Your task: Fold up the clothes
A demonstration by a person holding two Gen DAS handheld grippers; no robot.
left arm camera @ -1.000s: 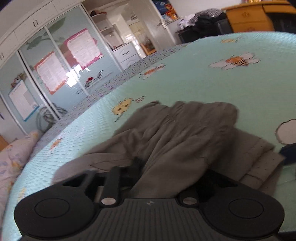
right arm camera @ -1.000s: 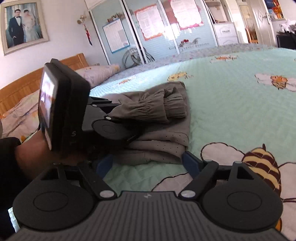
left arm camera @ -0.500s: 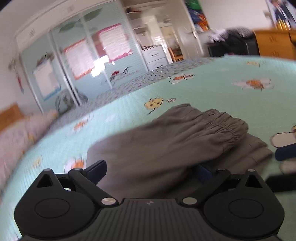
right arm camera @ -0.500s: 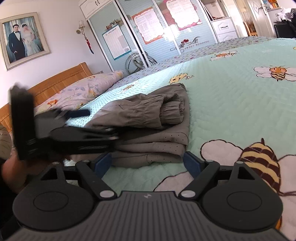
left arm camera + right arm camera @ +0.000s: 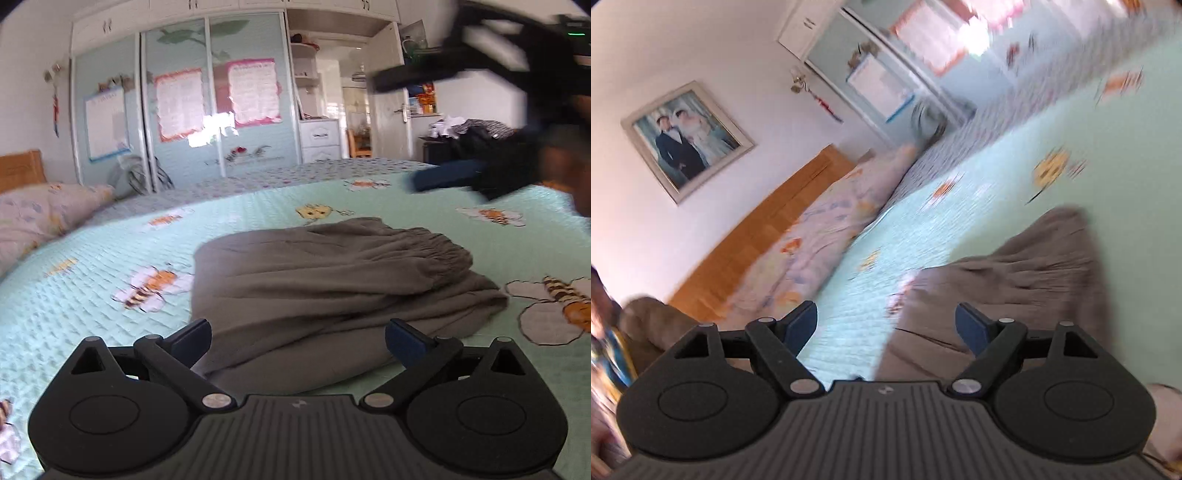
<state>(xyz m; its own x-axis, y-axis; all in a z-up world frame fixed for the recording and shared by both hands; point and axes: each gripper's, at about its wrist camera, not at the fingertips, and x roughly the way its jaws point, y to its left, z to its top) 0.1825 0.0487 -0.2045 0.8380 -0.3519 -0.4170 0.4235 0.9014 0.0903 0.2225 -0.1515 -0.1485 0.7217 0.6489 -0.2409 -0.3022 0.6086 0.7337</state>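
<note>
A grey-brown pair of trousers (image 5: pixel 325 291) lies folded in a stack on the mint green bedspread (image 5: pixel 110 258), elastic waistband toward the right. My left gripper (image 5: pixel 297 339) is open just in front of the stack's near edge, with nothing between its blue pads. In the right wrist view the picture is tilted and blurred; the folded trousers (image 5: pixel 1008 280) lie ahead and to the right. My right gripper (image 5: pixel 886 326) is open and holds nothing. It appears in the left wrist view as a dark blurred right gripper (image 5: pixel 461 122) raised at the upper right, above the bed.
A flowered pillow (image 5: pixel 44 214) and a wooden headboard (image 5: pixel 757 236) lie at the left end of the bed. Sliding wardrobe doors (image 5: pixel 177 122) with posters stand beyond the bed. A framed photo (image 5: pixel 687 140) hangs on the wall. Clothes are piled on a dark unit (image 5: pixel 469 136).
My left gripper let go of the trousers, opened wide and drew back from the stack. My right gripper rose off the bed and rolled, so its view is now tilted.
</note>
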